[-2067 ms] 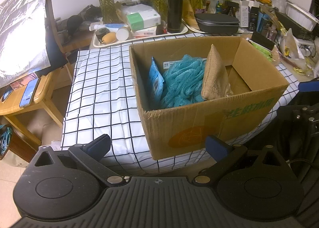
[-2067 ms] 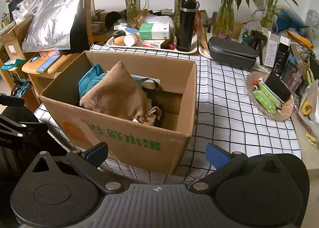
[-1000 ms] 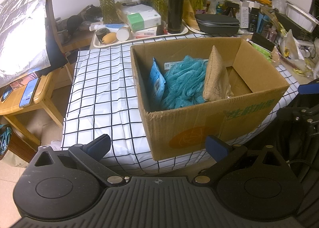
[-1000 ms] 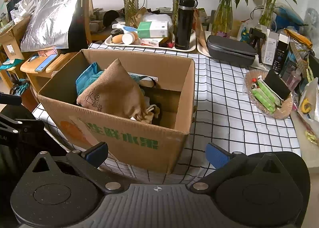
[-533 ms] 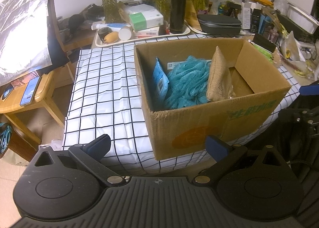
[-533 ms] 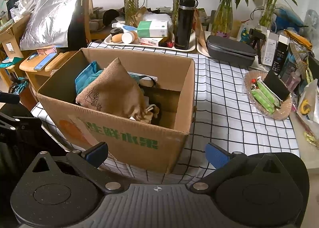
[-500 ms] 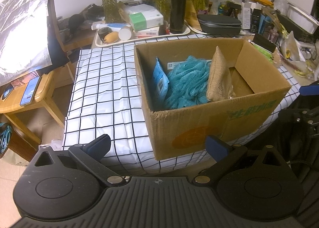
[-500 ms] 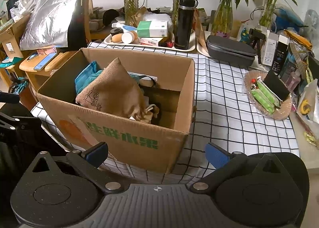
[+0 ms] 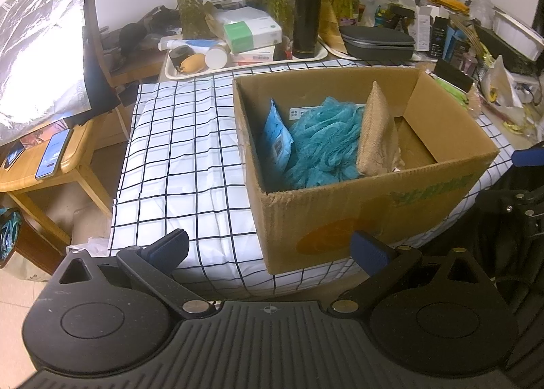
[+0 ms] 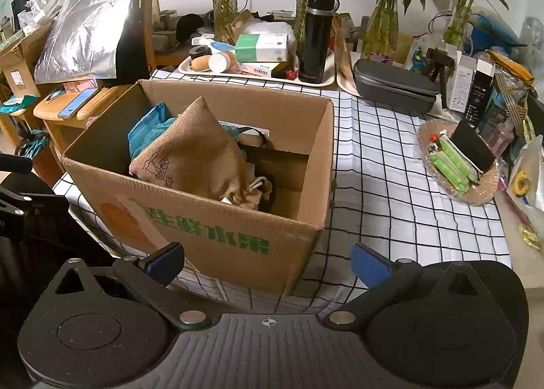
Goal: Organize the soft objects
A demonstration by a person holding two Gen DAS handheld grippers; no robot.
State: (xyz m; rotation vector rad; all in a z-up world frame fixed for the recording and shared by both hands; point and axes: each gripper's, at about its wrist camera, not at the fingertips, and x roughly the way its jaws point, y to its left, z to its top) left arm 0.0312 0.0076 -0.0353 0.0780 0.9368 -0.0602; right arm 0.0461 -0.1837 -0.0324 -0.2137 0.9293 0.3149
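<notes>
Soft goods are seen gathered inside a cardboard box (image 9: 367, 205) set on a checked tablecloth (image 9: 183, 137). A blue mesh bath sponge (image 9: 323, 141), a blue packet (image 9: 277, 137) stood on edge against the left wall, and a burlap drawstring pouch (image 10: 197, 158) leaning upright near the middle are all contained within the box walls; a dark item beside the pouch is glimpsed in the right wrist view but cannot be identified. No soft object is seen lying loose on the cloth around the box, so the sorting is judged to be largely or wholly done, though what may be hidden outside the two views cannot be ruled out. Room is left at the right end of the box, where bare cardboard floor is visible.

The left gripper (image 9: 270, 246) is held back at the near left corner of the box, its blue-padded fingers spread wide, with nothing between them and nothing touched. The right gripper (image 10: 268, 261) is likewise held at the near right corner, spread wide and empty, clear of the printed front panel.

Clutter at the back of the table is left untouched: a black flask (image 10: 316, 35) stands on a white tray (image 10: 258, 74), a grey zip case (image 10: 394, 86) lies just beside it, and a woven dish (image 10: 459, 164) of small packets sits well apart from the box at the right.
</notes>
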